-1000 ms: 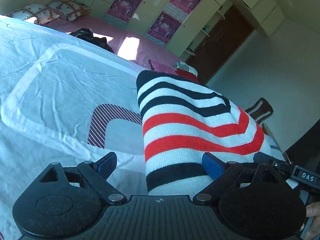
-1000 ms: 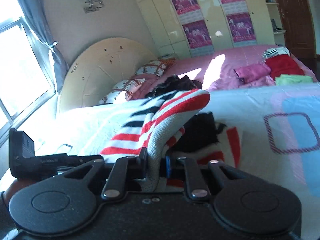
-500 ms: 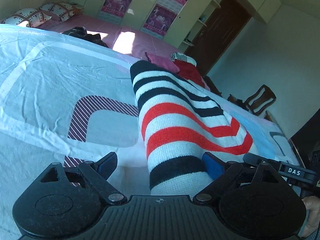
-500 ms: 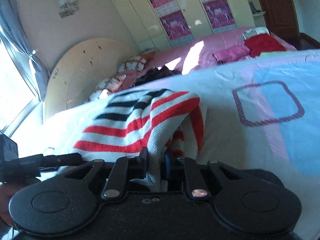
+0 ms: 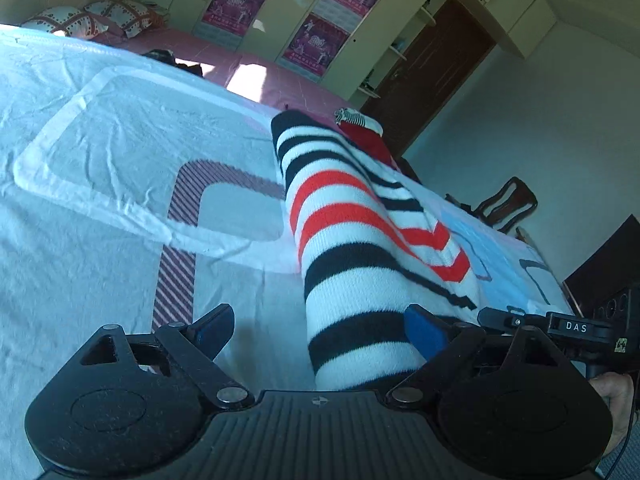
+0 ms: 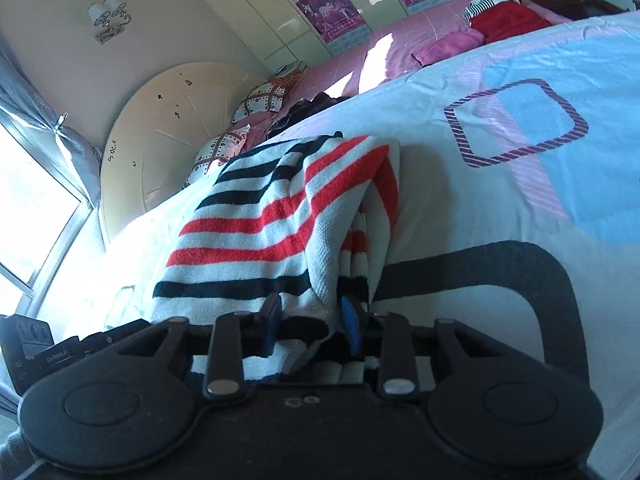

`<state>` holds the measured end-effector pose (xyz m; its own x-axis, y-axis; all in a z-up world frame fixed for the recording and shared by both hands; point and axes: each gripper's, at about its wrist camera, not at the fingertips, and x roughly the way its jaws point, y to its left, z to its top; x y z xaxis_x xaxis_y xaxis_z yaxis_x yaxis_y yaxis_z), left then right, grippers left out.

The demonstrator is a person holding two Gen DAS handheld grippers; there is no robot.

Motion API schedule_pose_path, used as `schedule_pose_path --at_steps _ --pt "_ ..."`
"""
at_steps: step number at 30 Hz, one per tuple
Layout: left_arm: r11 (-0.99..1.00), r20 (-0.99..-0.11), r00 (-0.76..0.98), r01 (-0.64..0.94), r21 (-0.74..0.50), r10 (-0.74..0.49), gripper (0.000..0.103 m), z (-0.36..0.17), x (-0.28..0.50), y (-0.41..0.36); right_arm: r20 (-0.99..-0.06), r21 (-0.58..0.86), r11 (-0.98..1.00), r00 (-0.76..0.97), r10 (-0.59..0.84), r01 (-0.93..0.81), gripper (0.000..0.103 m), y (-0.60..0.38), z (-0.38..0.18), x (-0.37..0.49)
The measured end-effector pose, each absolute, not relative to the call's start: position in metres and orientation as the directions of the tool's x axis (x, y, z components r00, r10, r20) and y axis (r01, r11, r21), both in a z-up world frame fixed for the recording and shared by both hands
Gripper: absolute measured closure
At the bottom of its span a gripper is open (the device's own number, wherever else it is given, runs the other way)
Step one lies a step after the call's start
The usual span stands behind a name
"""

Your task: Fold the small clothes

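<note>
Loosely folded, chunky-knit striped sweater (image 5: 352, 264) on wrinkled cotton bedsheet (image 5: 100, 168).

You have one striped sweater (image 5: 352, 248), two hand-held grippers, two patterned pillows (image 6: 260, 96), one wooden chair (image 5: 506, 204) and four purple posters (image 5: 316, 40) in view.

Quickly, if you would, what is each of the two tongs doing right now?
Left tongs: open wide; the striped sweater lies between the fingers, ungripped.
Right tongs: opening, with the sweater's folded edge between the fingers.
</note>
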<state>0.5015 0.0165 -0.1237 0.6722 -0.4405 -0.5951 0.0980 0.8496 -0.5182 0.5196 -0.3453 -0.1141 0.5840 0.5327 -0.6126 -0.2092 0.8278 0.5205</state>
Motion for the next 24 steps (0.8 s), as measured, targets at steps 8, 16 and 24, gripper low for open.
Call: schedule_pose_path --at_steps 8,16,24 --pt "0.898 -0.635 0.662 0.139 -0.417 -0.397 0.04 -0.125 0.487 -0.006 -0.628 0.42 0.869 0.607 0.487 -0.263 0.093 -0.34 -0.107 0.504" --pt "0.888 -0.597 0.693 0.142 -0.437 -0.405 0.038 -0.111 0.462 0.009 -0.611 0.432 0.873 0.638 0.468 -0.226 0.086 -0.35 -0.099 0.503" --pt "0.893 -0.624 0.685 0.088 -0.441 -0.376 0.038 -0.118 0.456 0.026 -0.556 0.44 0.846 0.649 0.519 -0.301 0.086 -0.344 -0.082 0.474"
